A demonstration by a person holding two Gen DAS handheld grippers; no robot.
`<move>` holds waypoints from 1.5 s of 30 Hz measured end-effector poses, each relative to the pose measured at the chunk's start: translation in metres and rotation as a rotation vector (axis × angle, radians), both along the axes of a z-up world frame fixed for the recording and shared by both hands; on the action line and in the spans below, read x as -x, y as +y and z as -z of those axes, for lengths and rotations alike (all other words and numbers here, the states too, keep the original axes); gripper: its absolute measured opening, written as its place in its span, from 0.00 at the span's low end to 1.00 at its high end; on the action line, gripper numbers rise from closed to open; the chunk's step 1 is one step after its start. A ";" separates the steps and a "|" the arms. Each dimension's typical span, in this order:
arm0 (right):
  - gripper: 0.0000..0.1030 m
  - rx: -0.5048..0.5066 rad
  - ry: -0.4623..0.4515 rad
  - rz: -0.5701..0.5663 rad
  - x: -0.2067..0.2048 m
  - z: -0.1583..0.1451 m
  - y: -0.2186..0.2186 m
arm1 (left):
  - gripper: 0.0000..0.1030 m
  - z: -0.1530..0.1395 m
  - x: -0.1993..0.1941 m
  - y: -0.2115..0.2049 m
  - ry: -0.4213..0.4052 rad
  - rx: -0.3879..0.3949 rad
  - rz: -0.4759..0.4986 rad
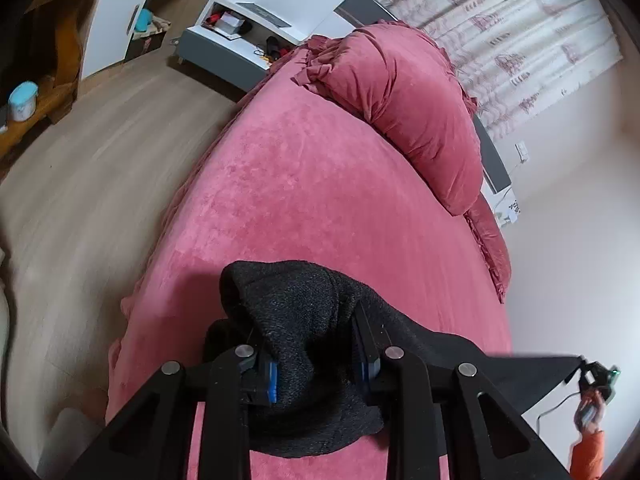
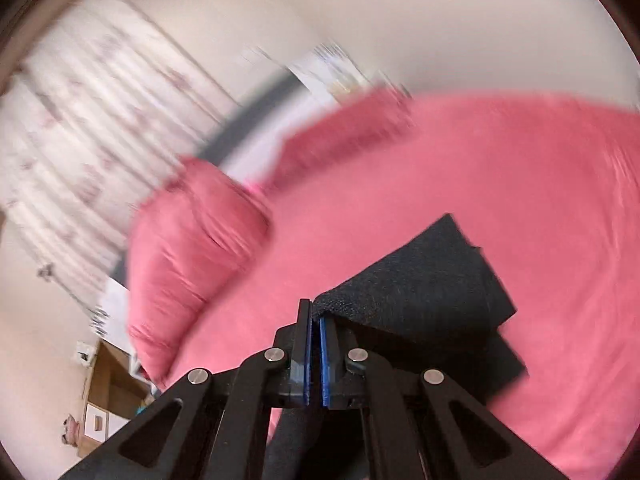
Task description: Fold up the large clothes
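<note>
A dark garment (image 1: 304,320) is held above the pink bed (image 1: 320,184), well short of the pillow (image 1: 412,108). A thick bunch of it is clenched in the left gripper (image 1: 316,364), and an edge is pinched in the right gripper (image 2: 316,344). It is stretched taut between them, seemingly so it can be spread flat for folding.

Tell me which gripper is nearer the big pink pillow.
Hard to call. Both the left gripper and the right gripper clamp the dark garment over the bed, short of the pink pillow.
</note>
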State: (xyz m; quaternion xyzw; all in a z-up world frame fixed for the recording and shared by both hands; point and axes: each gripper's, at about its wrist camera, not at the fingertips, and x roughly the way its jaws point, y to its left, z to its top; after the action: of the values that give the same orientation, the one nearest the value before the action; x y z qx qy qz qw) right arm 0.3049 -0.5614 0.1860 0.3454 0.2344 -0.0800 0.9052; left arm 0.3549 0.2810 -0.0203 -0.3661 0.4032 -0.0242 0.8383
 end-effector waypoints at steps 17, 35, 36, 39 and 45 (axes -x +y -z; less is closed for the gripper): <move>0.27 -0.481 0.229 0.142 0.068 0.325 -0.076 | 0.44 0.050 0.009 0.011 0.020 0.062 -0.031; 0.14 -0.444 0.138 0.247 0.032 0.319 -0.049 | 0.52 0.087 0.006 -0.037 0.001 0.032 -0.007; 0.13 -0.414 0.121 0.230 0.039 0.308 -0.048 | 0.47 0.084 0.003 -0.038 0.003 0.013 -0.015; 0.12 -0.328 0.102 0.192 0.051 0.269 -0.041 | 0.35 0.065 0.006 -0.040 -0.010 -0.017 -0.014; 0.11 -0.296 0.014 0.145 0.099 0.206 -0.040 | 0.26 0.017 0.052 -0.038 -0.088 0.035 0.051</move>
State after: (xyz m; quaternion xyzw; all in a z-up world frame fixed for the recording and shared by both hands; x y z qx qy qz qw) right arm 0.2064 -0.6009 -0.0201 0.4903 0.2242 -0.1123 0.8347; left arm 0.3032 0.2427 -0.0373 -0.3687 0.3747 -0.0687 0.8479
